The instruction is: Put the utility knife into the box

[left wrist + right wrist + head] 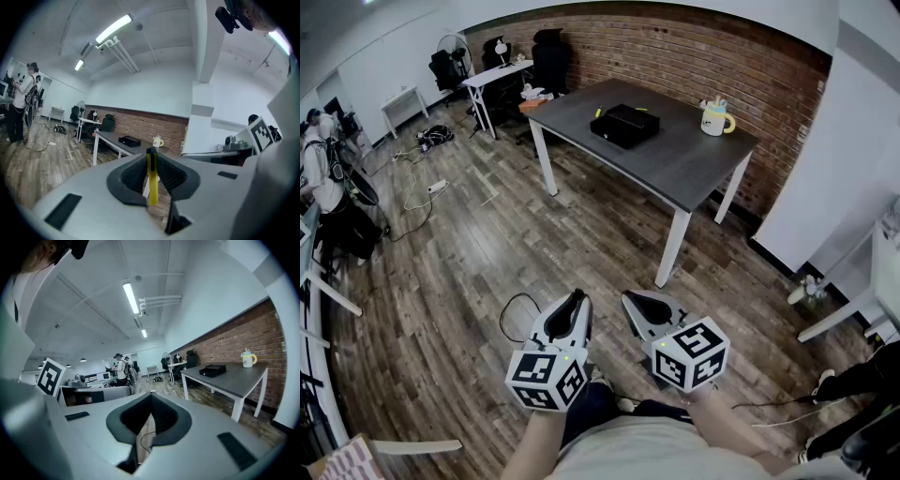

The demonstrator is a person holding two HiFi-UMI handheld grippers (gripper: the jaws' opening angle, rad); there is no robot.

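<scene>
A yellow utility knife (152, 182) with a black tip stands upright between the jaws of my left gripper (151, 158), which is shut on it. The black box (625, 124) lies on the dark grey table (675, 164) far ahead, and also shows as the box (128, 139) and the box (212, 371). Both grippers are held close to the person's body, well short of the table: the left gripper (574, 302) and the right gripper (636, 302) side by side. My right gripper (151, 397) is shut with nothing in it. The knife is hidden in the head view.
A white mug (715, 118) with a yellow handle stands at the table's far right corner. A small yellow item (598, 112) lies beside the box. Office chairs and a white desk (497, 75) stand at the back left. Cables (422, 197) trail over the wooden floor. A person (321, 159) stands far left.
</scene>
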